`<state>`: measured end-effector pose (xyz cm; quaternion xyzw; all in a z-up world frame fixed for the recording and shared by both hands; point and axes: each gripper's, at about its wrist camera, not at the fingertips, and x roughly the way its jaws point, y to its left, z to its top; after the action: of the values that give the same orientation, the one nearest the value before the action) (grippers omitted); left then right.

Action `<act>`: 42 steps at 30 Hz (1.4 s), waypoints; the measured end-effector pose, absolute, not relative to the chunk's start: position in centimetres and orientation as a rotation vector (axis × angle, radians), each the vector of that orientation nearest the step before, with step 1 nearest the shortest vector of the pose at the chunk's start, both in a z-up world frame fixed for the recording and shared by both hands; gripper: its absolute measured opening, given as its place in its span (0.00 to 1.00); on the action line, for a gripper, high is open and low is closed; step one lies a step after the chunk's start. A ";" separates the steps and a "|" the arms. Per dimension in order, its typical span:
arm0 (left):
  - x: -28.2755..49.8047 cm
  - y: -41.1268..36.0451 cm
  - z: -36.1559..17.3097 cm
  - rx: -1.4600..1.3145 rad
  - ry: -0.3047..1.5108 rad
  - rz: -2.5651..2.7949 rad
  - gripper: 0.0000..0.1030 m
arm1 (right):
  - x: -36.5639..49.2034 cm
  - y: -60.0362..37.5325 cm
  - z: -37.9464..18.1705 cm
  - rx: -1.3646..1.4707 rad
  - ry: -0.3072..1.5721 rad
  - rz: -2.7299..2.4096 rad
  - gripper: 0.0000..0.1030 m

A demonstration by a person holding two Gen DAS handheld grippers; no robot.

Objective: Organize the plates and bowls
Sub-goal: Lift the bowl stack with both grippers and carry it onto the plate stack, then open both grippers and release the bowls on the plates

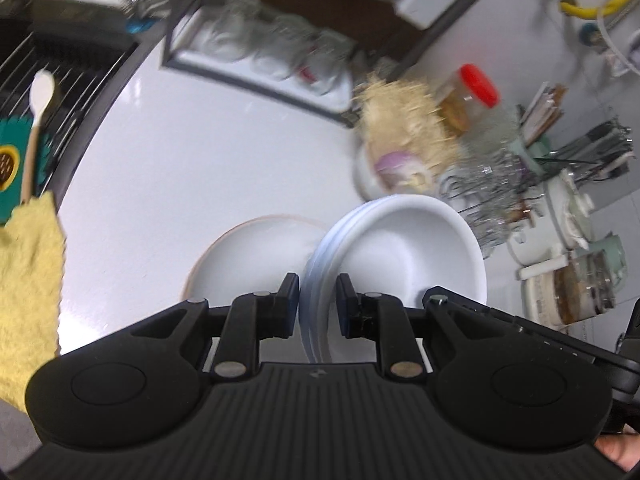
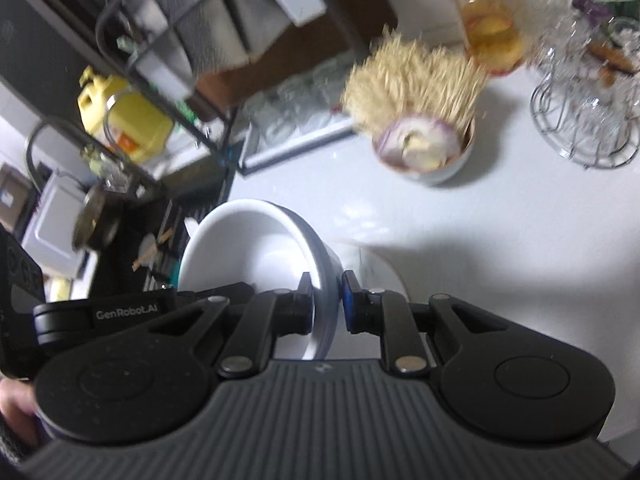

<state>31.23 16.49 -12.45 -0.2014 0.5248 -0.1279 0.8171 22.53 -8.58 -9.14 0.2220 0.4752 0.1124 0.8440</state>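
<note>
Where the white countertop point(image 1: 168, 152) fills most of both views, a black wire rack point(image 2: 160, 36) stands at its far edge, with a glass-sided tray of glassware point(image 1: 260, 52) just beside it. Left wrist view: the dark grooved sink board point(image 1: 60, 64) lies at the left margin, carrying a wooden spoon point(image 1: 38, 116), with a yellow cloth point(image 1: 28, 280) nearer the camera. A stack of white bowls point(image 1: 404, 248), tilted on edge and raised off the counter, has its rim between the fingers of the left gripper point(image 1: 318, 300); the jaws stand narrow and pinch that rim from both sides. A white plate point(image 1: 244, 260) lies flat on the counter just left of and behind the stack. Right wrist view: the same stack of white bowls point(image 2: 248, 248), seen from its opposite side, has its rim clamped between the close-set fingers of the right gripper point(image 2: 326, 300), so that both tools hold the one stack. The other gripper's black body point(image 2: 104, 314) shows at the stack's left. Beyond, on the counter: a wire stand of glasses point(image 2: 588, 112), a small bowl point(image 2: 424, 156) holding cut onion and a bundle of pale sticks, and a red-lidded jar point(image 2: 486, 20). Motion blur softens the background detail
</note>
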 end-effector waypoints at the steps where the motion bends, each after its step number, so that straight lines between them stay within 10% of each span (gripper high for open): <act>1: 31.2 16.8 -13.2 -0.429 1.130 -0.265 0.21 | 22.7 -8.2 -9.8 0.465 1.023 0.236 0.17; 22: 32.6 17.3 -17.1 -0.409 1.194 -0.242 0.29 | 24.5 -7.1 -14.6 0.406 1.125 0.230 0.19; 26: 32.1 16.9 -15.2 -0.359 1.141 -0.212 0.40 | 24.0 -7.8 -13.8 0.441 1.095 0.263 0.56; 42: 25.2 11.0 -3.1 -0.253 0.876 -0.215 0.40 | 17.6 -13.8 -2.8 0.303 0.749 0.339 0.56</act>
<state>25.22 10.98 -3.08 -0.1217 0.4221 -0.1036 0.8924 17.60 -13.82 -2.80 0.1467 0.3627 0.1642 0.9055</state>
